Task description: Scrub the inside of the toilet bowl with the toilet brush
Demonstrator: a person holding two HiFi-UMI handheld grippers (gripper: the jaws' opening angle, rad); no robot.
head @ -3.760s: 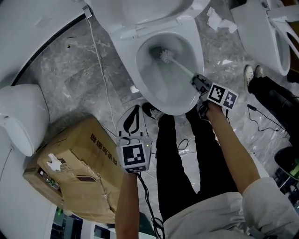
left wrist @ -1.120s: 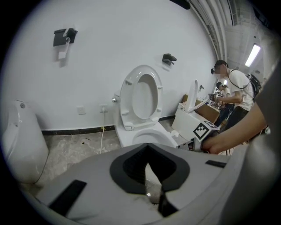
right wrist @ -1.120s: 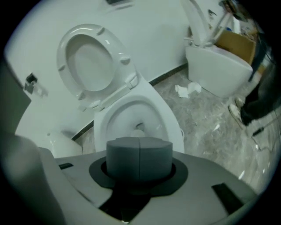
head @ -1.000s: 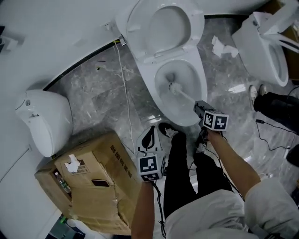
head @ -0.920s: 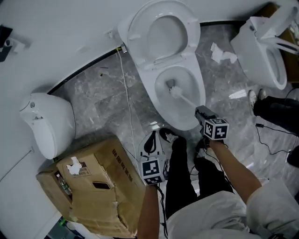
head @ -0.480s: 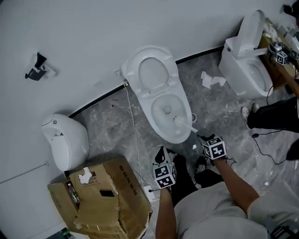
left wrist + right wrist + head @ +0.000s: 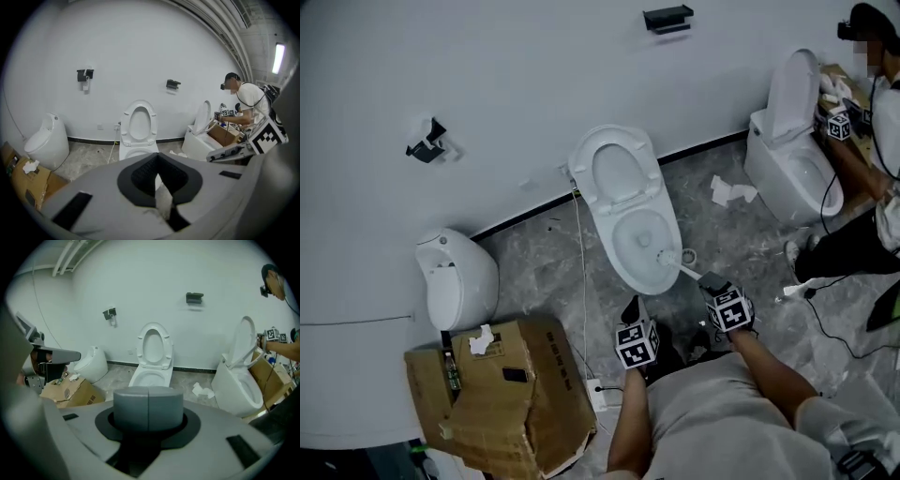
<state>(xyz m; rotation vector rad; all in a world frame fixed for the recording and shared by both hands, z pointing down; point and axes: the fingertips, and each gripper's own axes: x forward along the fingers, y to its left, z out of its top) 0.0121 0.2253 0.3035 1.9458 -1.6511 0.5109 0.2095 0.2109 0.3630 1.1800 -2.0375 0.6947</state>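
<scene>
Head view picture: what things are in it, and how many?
white porcelain toilets: two, white, middle and right.
white porcelain urinal: one, white, left wall.
brown cardboard box: one, brown, floor, lower left.
black wall holders: two, black, on the white wall.
crumpled white paper: one heap, white, floor between the toilets.
white toilet brush: one, white, head at the middle toilet's front edge.
other person: one, white shirt, beside the right toilet.
left gripper: one, black, lower middle, shut and empty.
right gripper: one, black, shut on the brush's handle.
</scene>
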